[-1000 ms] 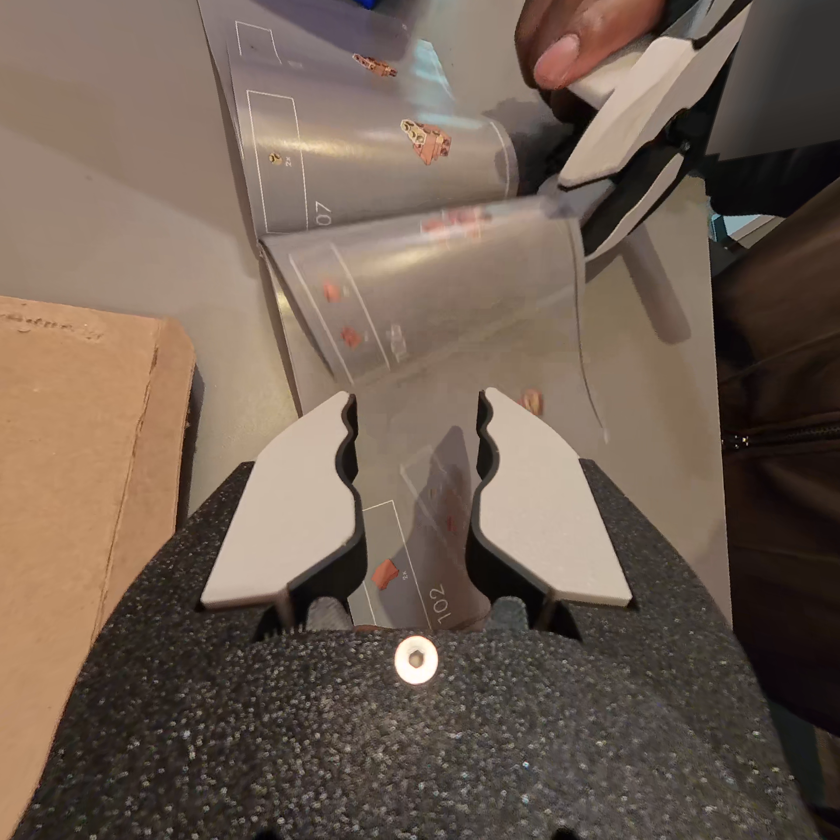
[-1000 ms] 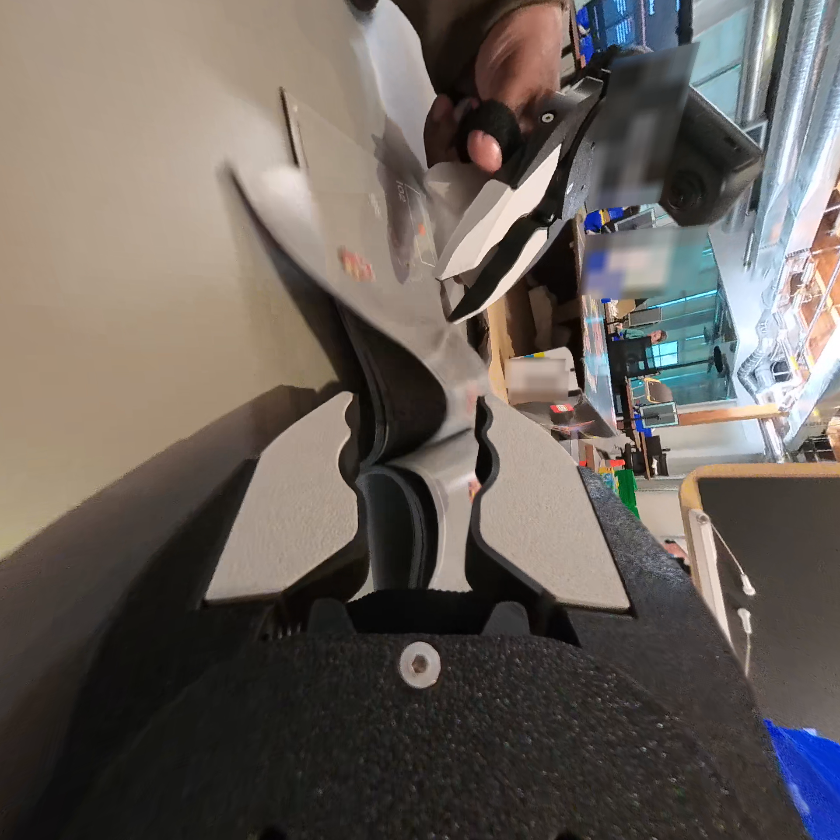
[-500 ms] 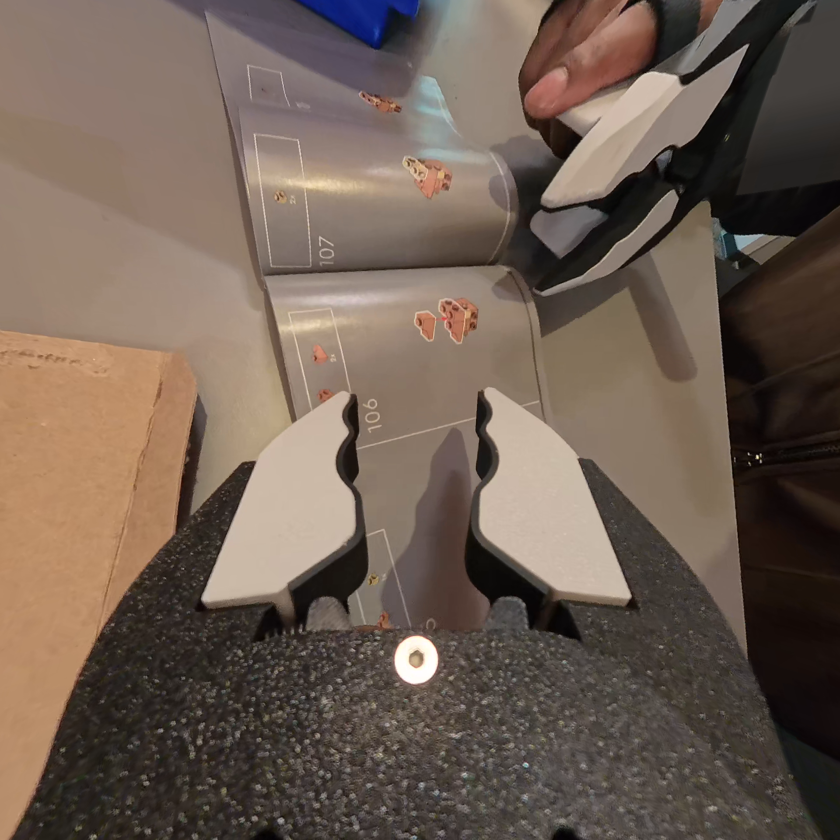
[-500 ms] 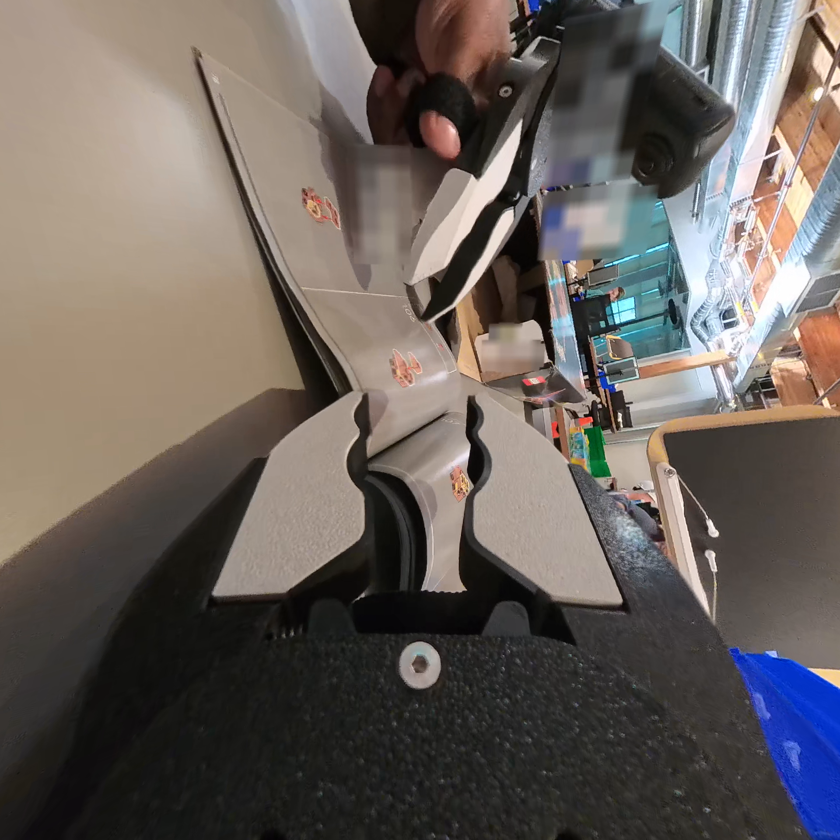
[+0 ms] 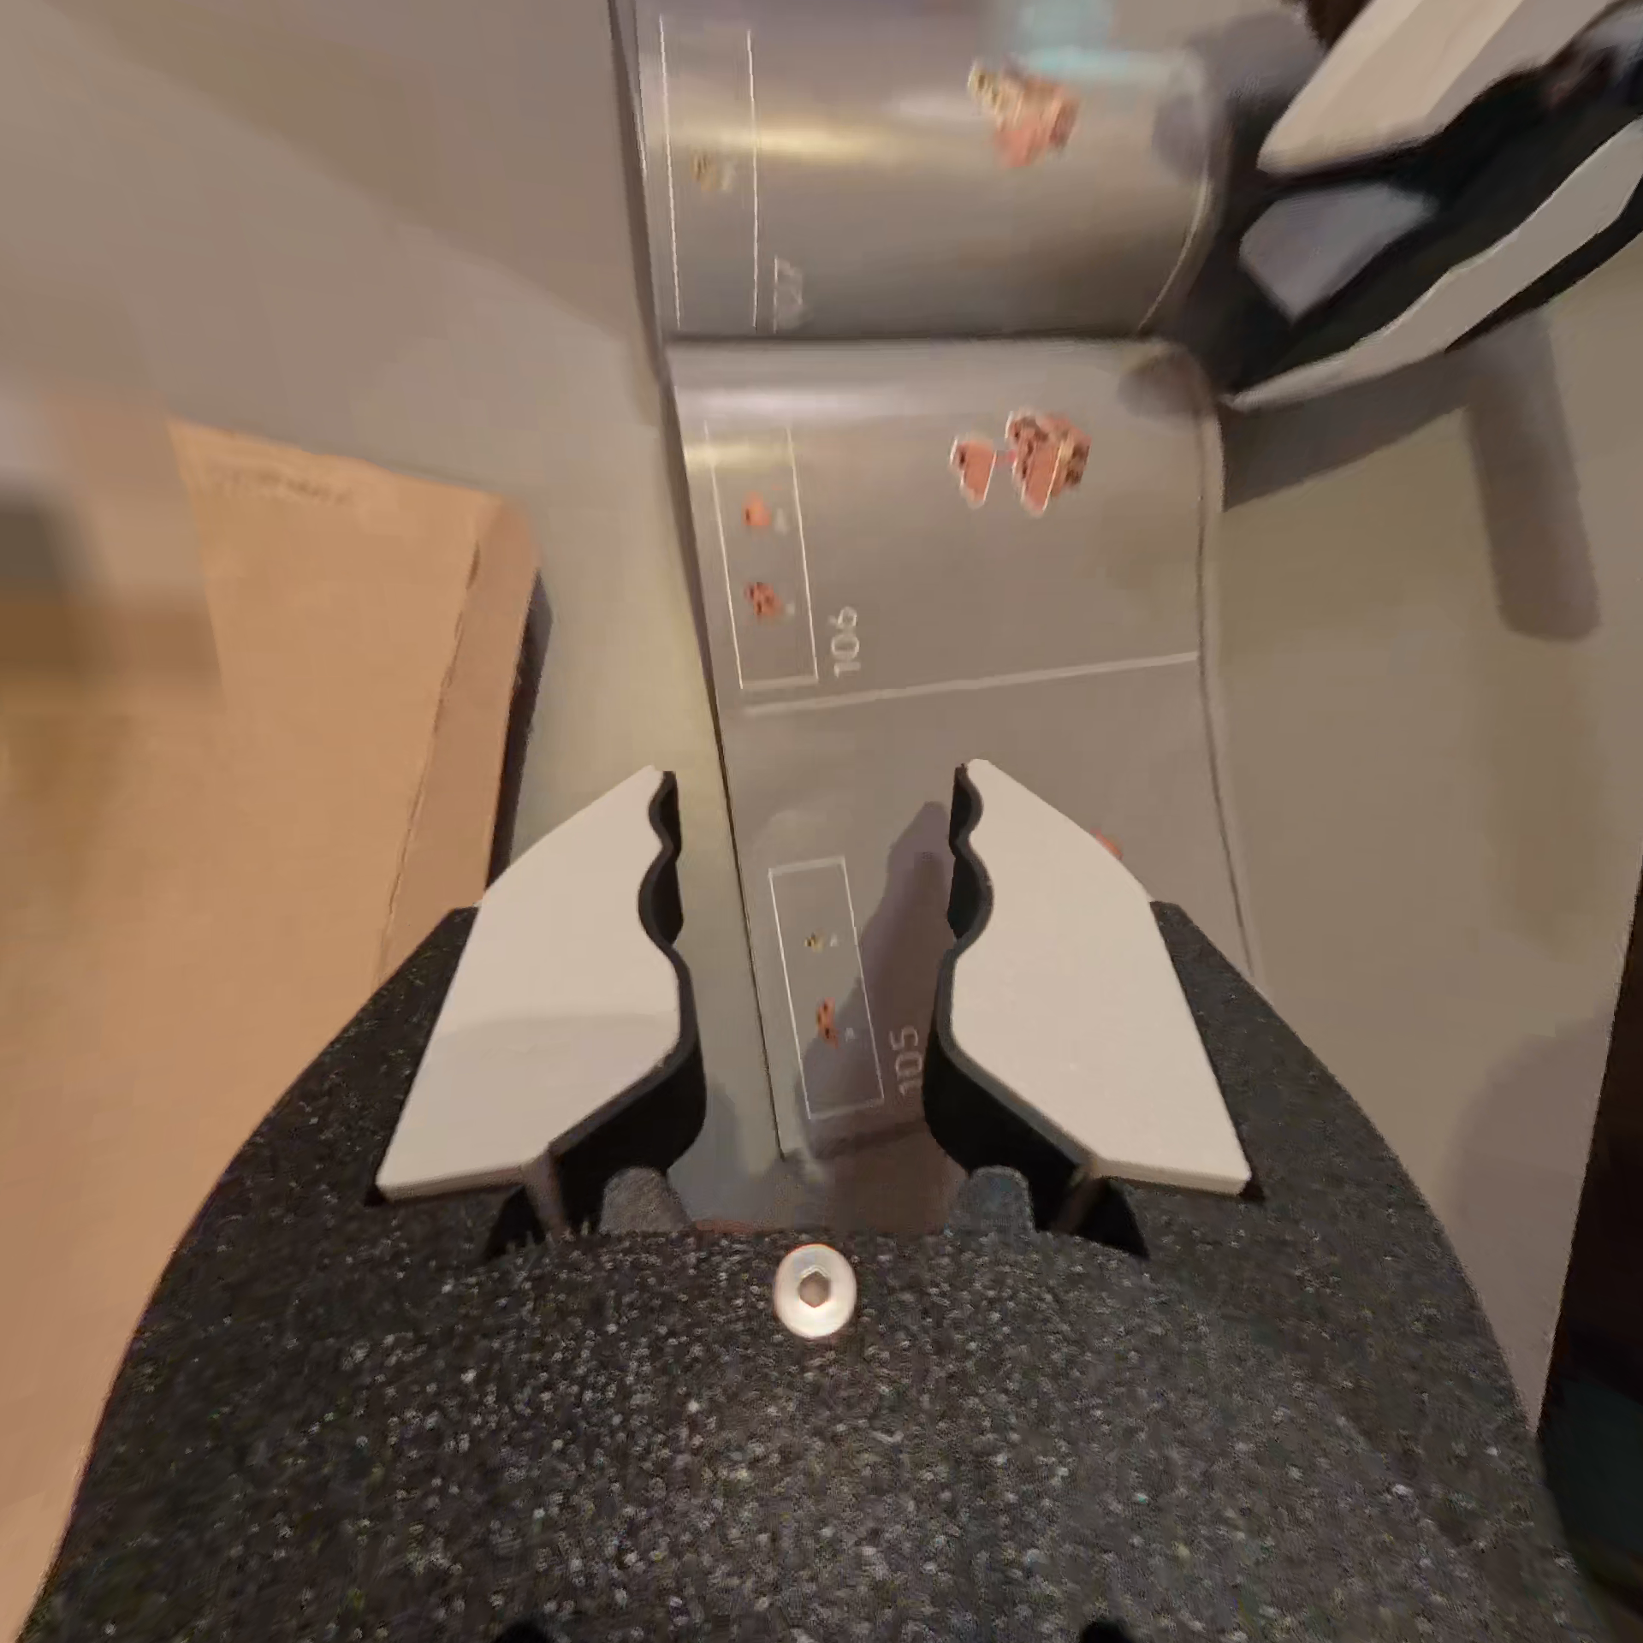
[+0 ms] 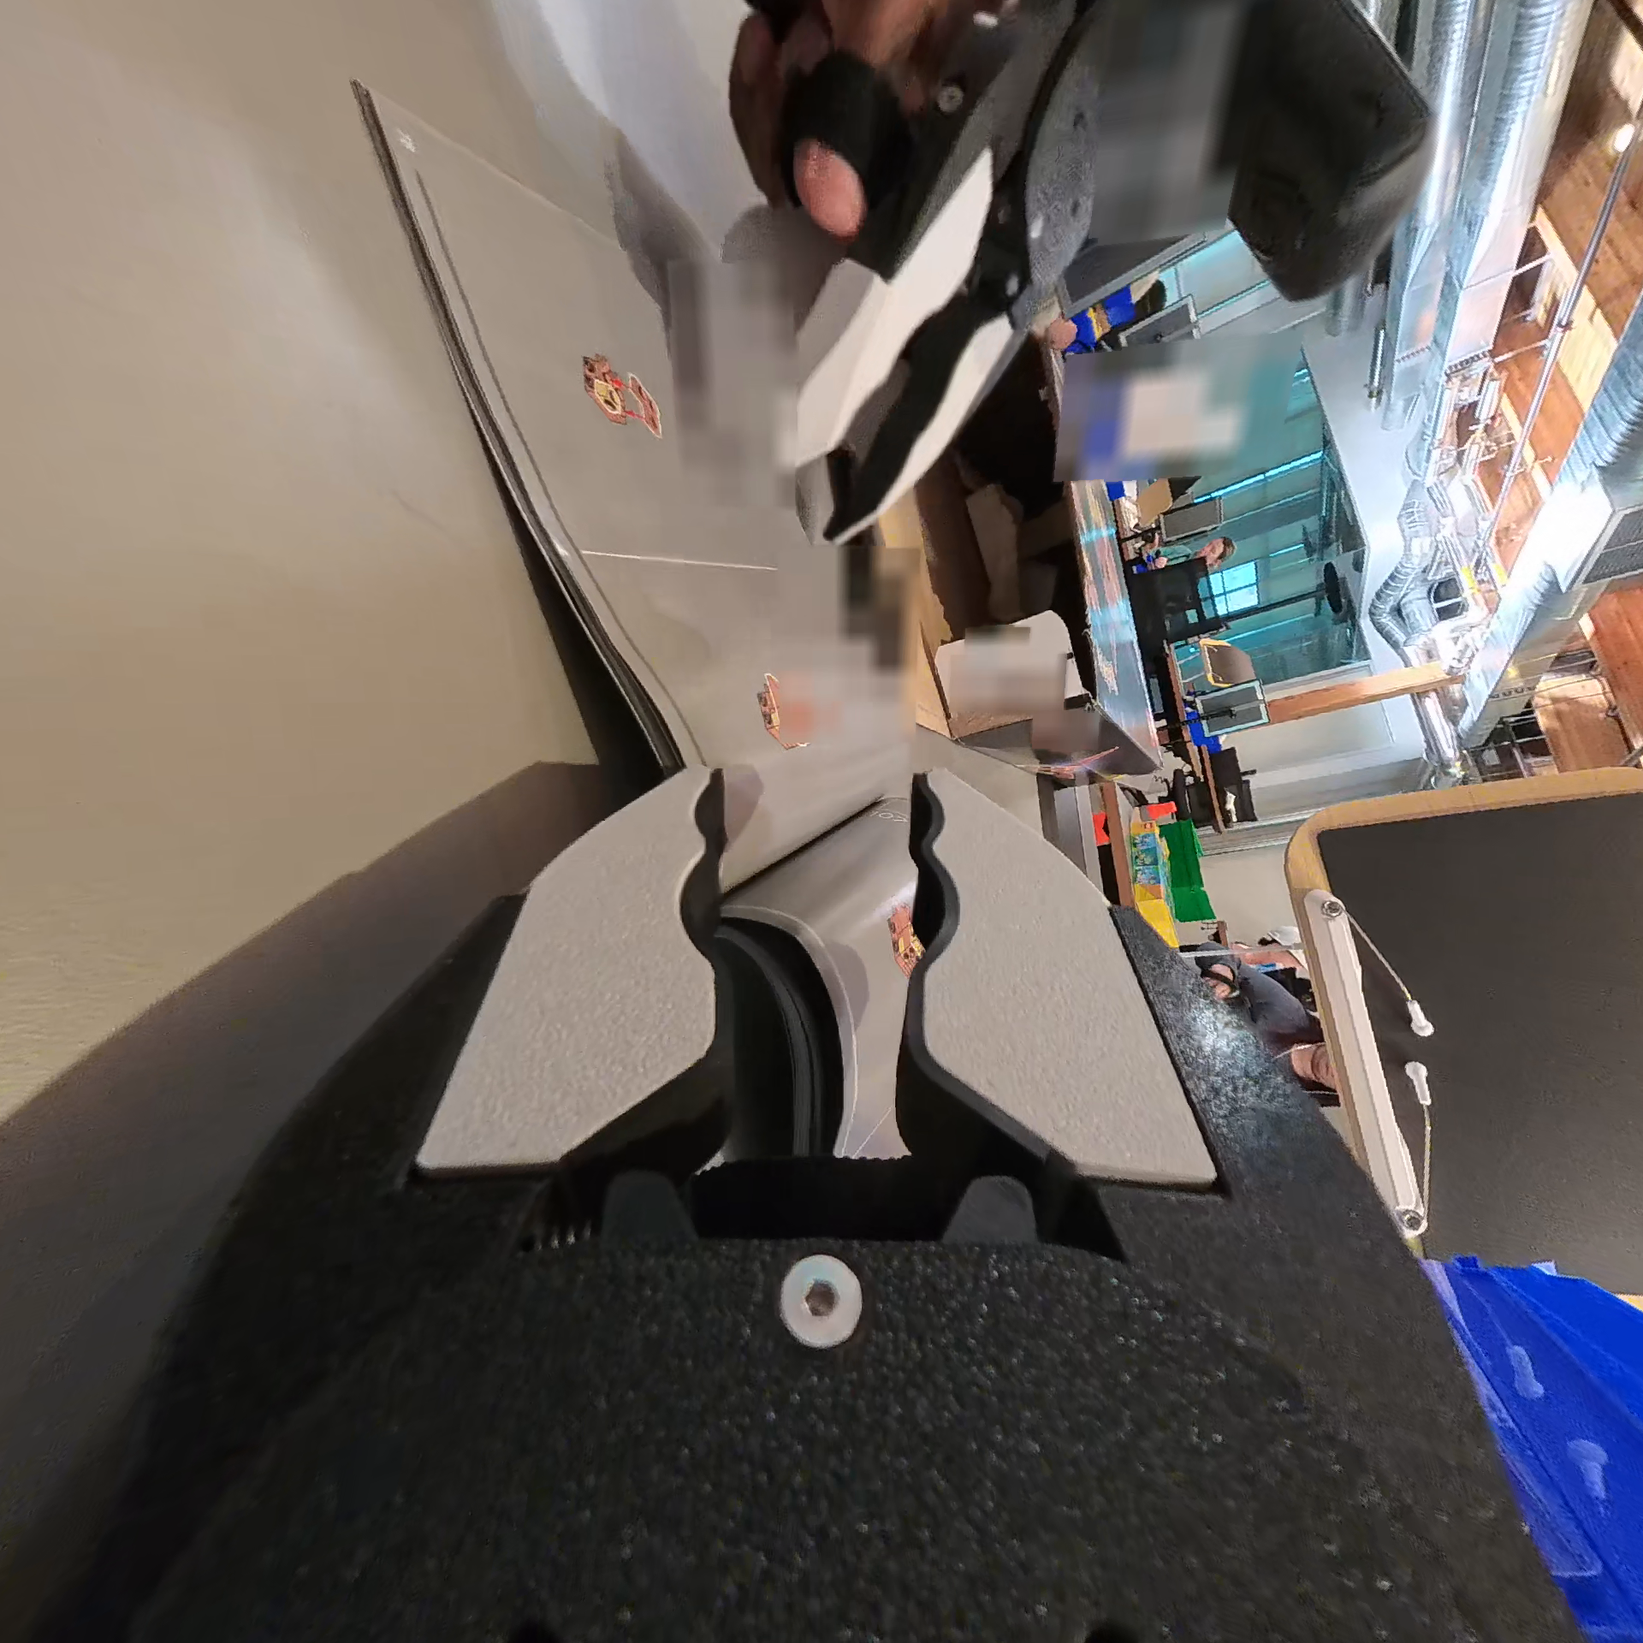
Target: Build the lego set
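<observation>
The grey Lego instruction booklet [image 5: 960, 578] lies open on the table, its pages showing small brown brick drawings. My left gripper [image 5: 813, 782] is open and empty, hovering over the near page. My right gripper [image 5: 1254, 276] is at the booklet's far right edge with a grey page between its fingers. In the right wrist view the booklet [image 6: 622, 462] curves up, and a bundle of its pages sits between my right gripper's [image 6: 813, 791] narrowed fingers. The left gripper [image 6: 813, 489] hangs above the page, held by a hand [image 6: 827, 169]. No loose bricks are in view.
A flat brown cardboard sheet [image 5: 267, 756] lies left of the booklet on the beige table [image 5: 356, 222]. A person's dark jacket [image 5: 1600, 1111] is at the right edge. A blue bin [image 6: 1556, 1467] sits near my right gripper. A workshop fills the background.
A lifted page has come down, so the booklet lies open at a later spread. My left gripper moved closer over the page. My right gripper's fingers narrowed slightly on the pages.
</observation>
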The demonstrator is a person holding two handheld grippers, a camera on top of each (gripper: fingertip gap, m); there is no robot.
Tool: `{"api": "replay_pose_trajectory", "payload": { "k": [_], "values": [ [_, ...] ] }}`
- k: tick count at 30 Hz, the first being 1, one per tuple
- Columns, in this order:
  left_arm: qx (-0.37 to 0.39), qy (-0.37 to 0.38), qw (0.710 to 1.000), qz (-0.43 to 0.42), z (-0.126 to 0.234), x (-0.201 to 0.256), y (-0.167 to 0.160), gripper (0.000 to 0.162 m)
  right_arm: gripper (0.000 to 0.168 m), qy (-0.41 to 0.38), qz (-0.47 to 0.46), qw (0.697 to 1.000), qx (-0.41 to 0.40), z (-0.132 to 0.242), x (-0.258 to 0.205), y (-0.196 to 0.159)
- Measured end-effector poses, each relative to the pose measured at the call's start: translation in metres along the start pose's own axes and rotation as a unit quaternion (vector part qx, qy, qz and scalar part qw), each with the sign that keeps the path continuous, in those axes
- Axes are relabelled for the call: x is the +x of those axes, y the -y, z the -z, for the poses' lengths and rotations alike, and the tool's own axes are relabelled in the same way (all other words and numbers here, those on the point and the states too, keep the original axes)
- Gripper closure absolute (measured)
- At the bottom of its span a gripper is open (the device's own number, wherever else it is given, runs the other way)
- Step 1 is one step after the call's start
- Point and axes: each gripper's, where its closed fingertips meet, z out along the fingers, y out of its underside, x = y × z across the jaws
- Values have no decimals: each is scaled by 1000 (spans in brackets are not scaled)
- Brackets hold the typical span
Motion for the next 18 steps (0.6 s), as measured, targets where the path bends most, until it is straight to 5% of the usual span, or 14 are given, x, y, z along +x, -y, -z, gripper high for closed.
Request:
{"api": "replay_pose_trajectory", "payload": {
  "k": [1, 18],
  "values": [
    [-10, 6, 1000, -1, 1, 2, -5, 104, 128, -1, -1, 1000, -1, 0, 1, 0],
    [1, 34, 999, 15, 8, 19, -25, 100, 128, 6, -17, 1000, -4, -2, 1, -7]
  ]
}}
